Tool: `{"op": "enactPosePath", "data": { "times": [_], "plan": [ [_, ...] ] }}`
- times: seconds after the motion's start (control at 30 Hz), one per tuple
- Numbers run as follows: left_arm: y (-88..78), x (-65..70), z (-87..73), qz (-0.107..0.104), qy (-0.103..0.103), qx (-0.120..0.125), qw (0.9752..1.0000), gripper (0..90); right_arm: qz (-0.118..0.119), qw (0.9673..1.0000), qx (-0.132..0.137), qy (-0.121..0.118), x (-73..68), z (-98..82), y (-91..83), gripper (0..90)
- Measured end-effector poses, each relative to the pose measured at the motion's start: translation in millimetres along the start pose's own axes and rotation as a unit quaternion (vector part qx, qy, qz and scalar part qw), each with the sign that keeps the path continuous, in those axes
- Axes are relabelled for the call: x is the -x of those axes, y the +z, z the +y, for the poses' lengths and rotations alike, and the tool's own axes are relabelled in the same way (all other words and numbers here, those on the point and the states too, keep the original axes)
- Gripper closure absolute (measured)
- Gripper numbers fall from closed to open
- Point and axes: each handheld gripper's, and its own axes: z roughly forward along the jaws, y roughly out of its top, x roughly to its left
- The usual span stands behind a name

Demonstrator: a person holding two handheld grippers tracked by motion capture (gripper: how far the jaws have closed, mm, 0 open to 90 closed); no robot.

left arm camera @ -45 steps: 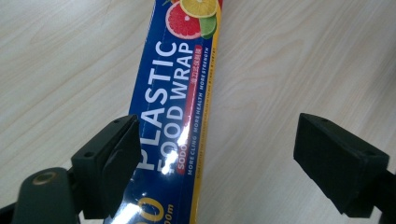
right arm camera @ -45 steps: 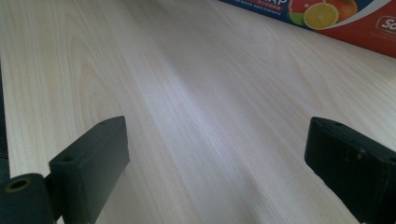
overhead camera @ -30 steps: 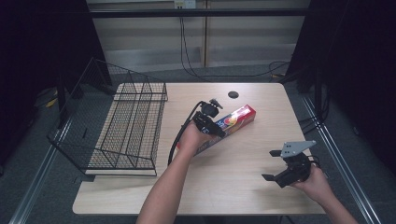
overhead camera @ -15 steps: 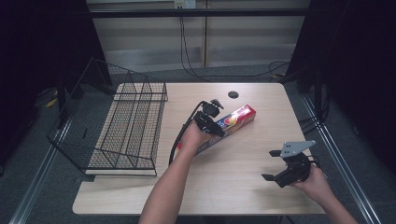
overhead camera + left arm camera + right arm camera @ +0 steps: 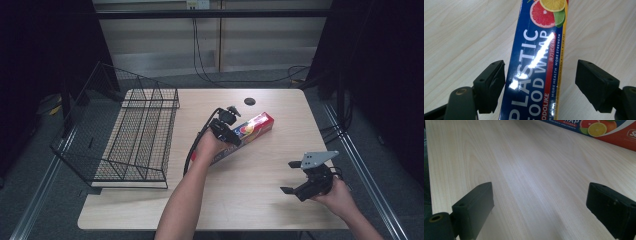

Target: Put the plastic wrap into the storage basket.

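A long blue and red plastic food wrap box (image 5: 256, 126) lies slantwise in the middle of the wooden table (image 5: 260, 200). My left gripper (image 5: 227, 132) points down over its near half. In the left gripper view the box (image 5: 534, 62) runs between the two black jaws of the left gripper (image 5: 540, 72). These jaws have just been closing. One jaw is at the box's edge and the other stands clear of it. My right gripper (image 5: 291, 177) hovers open near the front right of the table. In its own view the right gripper (image 5: 540, 197) holds nothing, with the box (image 5: 599, 127) far ahead.
A black wire basket (image 5: 150, 92) stands on the table's left side, tipped open towards the left. A dark round hole (image 5: 249, 101) sits near the table's back edge. The left gripper's black cable (image 5: 191, 152) loops beside the forearm.
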Motion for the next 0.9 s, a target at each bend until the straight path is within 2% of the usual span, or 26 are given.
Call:
{"op": "enactPosePath", "data": {
  "times": [0.07,0.13,0.17,0.27,0.4,0.57,0.7,0.77,0.9],
  "plan": [
    [1.6,0.0,0.0,-0.004,-0.001,-0.001,1.0000,24.6,-0.004,1.0000,0.000,0.002,0.0,-0.1,-0.3,7.7],
    [3.2,-0.7,0.6,-0.004,0.007,-0.005,1.0000,24.1,-0.005,1.0000,0.000,0.002,0.4,0.0,0.0,8.1],
    [3.3,0.1,1.0,-0.005,-0.001,-0.008,1.0000,24.1,-0.004,1.0000,0.002,0.002,0.5,0.1,0.0,8.2],
    [5.2,-0.2,1.2,-0.004,0.001,-0.004,1.0000,24.4,-0.002,1.0000,0.003,0.002,0.4,0.1,-0.1,8.2],
    [4.8,-0.3,1.0,0.003,0.000,-0.007,1.0000,29.4,-0.002,1.0000,0.004,0.001,1.0,-0.1,-0.6,8.2],
    [3.4,-2.2,0.7,0.004,0.012,-0.015,0.9998,32.4,0.000,1.0000,0.007,0.005,1.0,0.0,-1.2,8.4],
    [3.6,-1.8,0.6,0.007,0.012,-0.015,0.9998,33.2,0.000,0.9999,0.008,0.006,1.3,-0.1,-1.6,8.4],
    [3.4,0.2,0.0,0.015,0.021,-0.016,0.9995,37.4,0.001,0.9999,0.009,0.006,1.8,0.0,-1.6,8.4],
    [2.3,1.6,-2.2,0.006,0.025,-0.015,0.9996,39.1,-0.001,0.9999,0.012,0.007,2.3,-0.2,-2.4,8.4]
  ]
}}
